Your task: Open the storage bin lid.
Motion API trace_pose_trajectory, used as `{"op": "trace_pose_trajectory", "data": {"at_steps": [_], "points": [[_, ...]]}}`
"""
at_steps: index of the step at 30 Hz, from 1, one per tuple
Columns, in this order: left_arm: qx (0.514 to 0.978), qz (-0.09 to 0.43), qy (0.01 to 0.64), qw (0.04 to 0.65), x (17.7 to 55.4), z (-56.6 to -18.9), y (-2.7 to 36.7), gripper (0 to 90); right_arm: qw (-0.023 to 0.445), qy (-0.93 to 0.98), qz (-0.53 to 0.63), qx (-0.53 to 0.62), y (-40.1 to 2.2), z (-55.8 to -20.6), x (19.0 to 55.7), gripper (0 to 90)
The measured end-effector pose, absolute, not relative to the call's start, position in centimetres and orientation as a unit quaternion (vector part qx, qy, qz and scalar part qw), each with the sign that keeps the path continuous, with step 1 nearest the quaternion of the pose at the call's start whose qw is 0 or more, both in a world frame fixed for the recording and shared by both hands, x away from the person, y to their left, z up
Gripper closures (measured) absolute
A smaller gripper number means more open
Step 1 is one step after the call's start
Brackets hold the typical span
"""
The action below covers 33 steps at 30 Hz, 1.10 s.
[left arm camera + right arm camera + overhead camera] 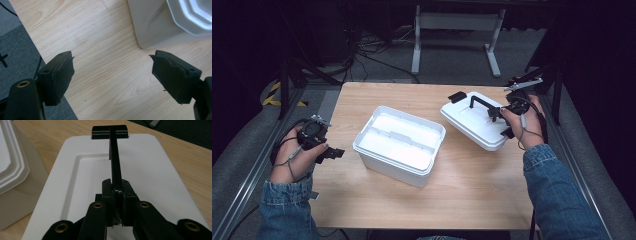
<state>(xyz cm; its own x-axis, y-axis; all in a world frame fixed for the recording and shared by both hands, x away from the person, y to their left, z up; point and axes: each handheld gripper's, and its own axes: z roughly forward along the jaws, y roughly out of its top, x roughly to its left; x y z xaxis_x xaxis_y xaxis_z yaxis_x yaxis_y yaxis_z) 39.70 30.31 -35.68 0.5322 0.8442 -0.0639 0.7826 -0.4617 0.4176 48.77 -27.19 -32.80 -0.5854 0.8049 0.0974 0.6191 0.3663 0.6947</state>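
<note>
Right gripper pinches the lid's black handle; left gripper hangs spread wide, empty.

box: cut by top edge; lid: near end behind jaws

Blue denim sleeves; black padded tools with brass-coloured screws.

White open box on the pale wood-grain table; white lid right of the box, with a black handle. Both grippers black: left gripper, right gripper. Blue denim sleeves.
</note>
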Motion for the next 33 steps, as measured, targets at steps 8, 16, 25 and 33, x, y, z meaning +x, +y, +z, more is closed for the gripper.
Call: {"op": "trace_pose_trajectory", "data": {"at_steps": [8,16,25,33], "points": [[0.850,0.079,0.478,0.206,39.8,-35.6,30.4,18.3,0.124,0.815,0.347,0.447,-27.6,-34.9,49.0,84.7],[0.851,0.075,0.479,0.203,39.7,-35.8,30.5,18.3,0.113,0.818,0.338,0.451,-27.8,-36.9,48.9,84.7],[0.847,0.076,0.485,0.202,39.2,-35.8,30.8,18.3,0.103,0.818,0.333,0.456,-28.6,-39.0,49.0,84.7],[0.848,0.075,0.485,0.202,39.2,-35.9,30.8,18.3,0.085,0.814,0.335,0.466,-29.3,-40.5,49.0,84.4]]}}
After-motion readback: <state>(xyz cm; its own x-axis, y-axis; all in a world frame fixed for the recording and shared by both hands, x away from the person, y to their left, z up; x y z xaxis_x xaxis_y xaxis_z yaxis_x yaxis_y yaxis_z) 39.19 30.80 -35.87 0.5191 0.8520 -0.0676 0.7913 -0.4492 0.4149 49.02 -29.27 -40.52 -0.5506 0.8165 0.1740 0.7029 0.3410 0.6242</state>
